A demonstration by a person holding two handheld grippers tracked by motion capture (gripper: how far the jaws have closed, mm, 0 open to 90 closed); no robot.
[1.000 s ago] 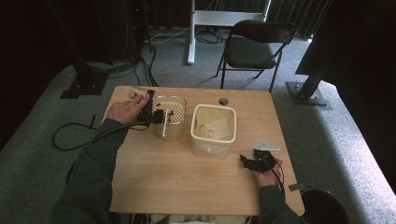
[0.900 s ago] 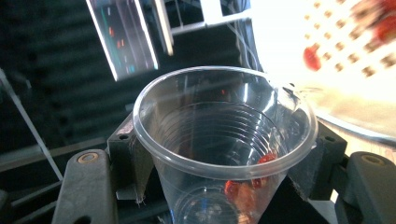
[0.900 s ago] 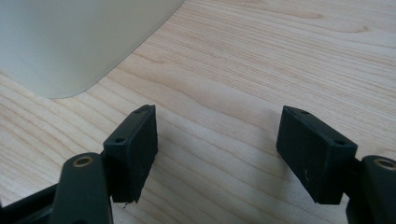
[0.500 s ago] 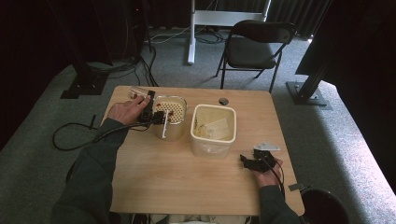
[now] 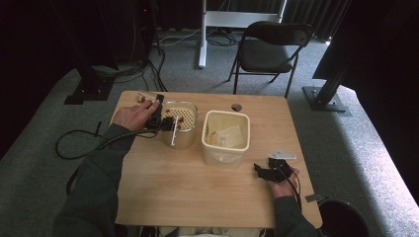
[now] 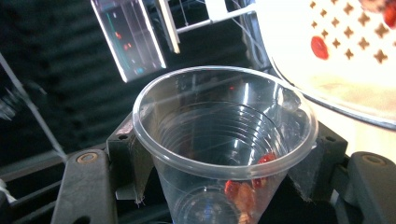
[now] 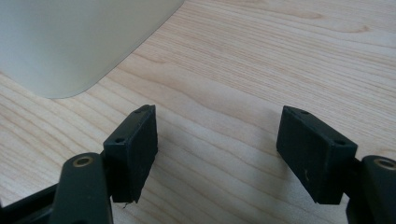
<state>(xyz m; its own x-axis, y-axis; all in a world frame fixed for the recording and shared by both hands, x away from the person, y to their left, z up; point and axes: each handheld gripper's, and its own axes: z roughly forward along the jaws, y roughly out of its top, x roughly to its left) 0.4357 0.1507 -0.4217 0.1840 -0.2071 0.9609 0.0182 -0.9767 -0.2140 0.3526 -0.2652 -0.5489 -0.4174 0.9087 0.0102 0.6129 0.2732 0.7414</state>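
showing red bits inside, the clear ribbed plastic cup (image 6: 224, 140) looks tapered.

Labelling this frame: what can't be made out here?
- Clear plastic cup: its base is cut off by the bottom edge of the left gripper view.
- Red pieces in the cup: blurred by ribbed plastic, kind unclear.
- Cream square tub: contents too small in the high view.
- Small dark round object: too small to identify.
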